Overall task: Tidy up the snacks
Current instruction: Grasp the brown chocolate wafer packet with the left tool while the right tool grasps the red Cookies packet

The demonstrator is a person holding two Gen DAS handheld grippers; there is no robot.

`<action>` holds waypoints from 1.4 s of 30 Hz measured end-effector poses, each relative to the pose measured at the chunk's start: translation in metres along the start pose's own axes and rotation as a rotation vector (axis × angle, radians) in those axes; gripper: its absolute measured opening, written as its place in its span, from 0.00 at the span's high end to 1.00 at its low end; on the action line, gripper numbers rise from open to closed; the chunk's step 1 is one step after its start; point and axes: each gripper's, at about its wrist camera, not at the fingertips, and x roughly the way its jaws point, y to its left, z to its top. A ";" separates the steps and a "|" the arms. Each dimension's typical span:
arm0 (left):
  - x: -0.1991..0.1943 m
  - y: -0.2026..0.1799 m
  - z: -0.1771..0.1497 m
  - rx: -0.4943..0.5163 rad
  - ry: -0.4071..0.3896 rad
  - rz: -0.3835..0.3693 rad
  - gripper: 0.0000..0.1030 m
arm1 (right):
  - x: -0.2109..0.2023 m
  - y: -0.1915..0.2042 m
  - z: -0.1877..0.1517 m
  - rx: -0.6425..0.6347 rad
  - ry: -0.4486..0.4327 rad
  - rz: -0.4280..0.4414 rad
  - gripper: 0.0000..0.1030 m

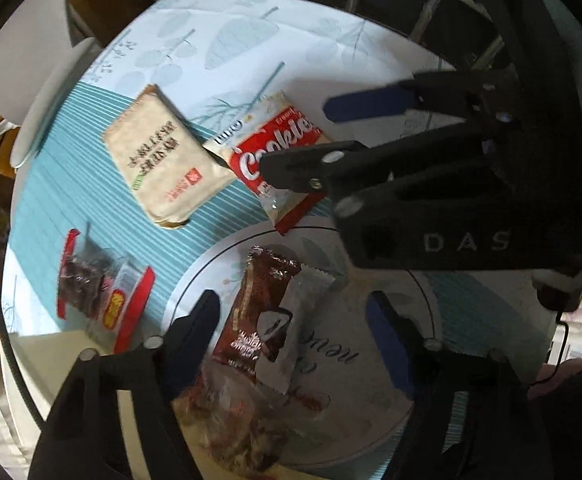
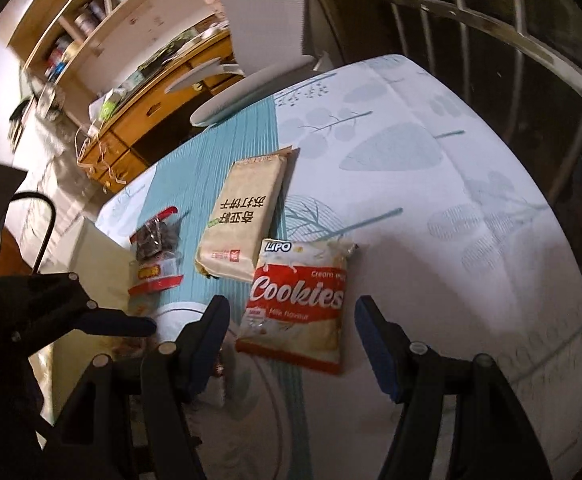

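reading "lipo cookies" on red bag | beige pack: chinese print

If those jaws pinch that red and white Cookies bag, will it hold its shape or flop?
The Cookies bag looks like a thin, crinkled film pouch, so it would probably sag and crackle. Its glossy surface may be slippery. It lies flat, so rolling seems unlikely.

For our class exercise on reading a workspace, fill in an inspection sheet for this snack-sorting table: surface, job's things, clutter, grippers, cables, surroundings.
Surface: teal-and-white leaf-print tablecloth.
Job's things: red-and-white Cookies bag; beige cracker pack; red-edged clear packet; brown wrapper overlapping white sachet.
Clutter: cream box at table edge.
Grippers: left gripper open above brown wrapper; right gripper open, nearest the Cookies bag.
Cables: black cable.
Surroundings: white chair, wooden shelves, metal railing.
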 end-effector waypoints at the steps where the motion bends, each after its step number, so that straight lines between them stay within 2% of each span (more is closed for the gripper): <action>1: 0.004 -0.001 0.000 0.006 0.002 0.009 0.34 | 0.002 0.001 0.000 -0.018 0.000 -0.005 0.36; 8: 0.021 -0.004 0.000 0.017 0.010 0.043 0.50 | 0.017 0.008 0.001 -0.129 0.005 -0.033 0.36; 13: 0.026 -0.005 -0.003 0.027 -0.012 0.032 0.54 | 0.020 0.014 -0.001 -0.185 -0.006 -0.044 0.36; 18: 0.026 -0.004 -0.011 0.028 -0.030 0.016 0.61 | 0.023 0.018 -0.002 -0.250 -0.011 -0.063 0.37; 22: 0.023 -0.006 -0.013 0.033 -0.041 0.027 0.67 | 0.024 0.019 -0.003 -0.284 -0.025 -0.085 0.44; 28: 0.019 -0.011 -0.011 0.008 -0.057 0.065 0.72 | 0.024 0.017 -0.002 -0.324 -0.020 -0.054 0.49; 33: 0.016 -0.010 -0.008 -0.030 -0.052 0.082 0.74 | 0.018 0.014 -0.001 -0.329 -0.025 -0.038 0.64; 37: 0.007 -0.005 0.000 -0.061 -0.051 0.112 0.74 | 0.012 0.008 0.000 -0.326 -0.019 -0.043 0.86; 42: -0.012 0.000 0.002 -0.122 -0.065 0.146 0.74 | 0.009 0.004 0.000 -0.332 0.001 -0.026 0.93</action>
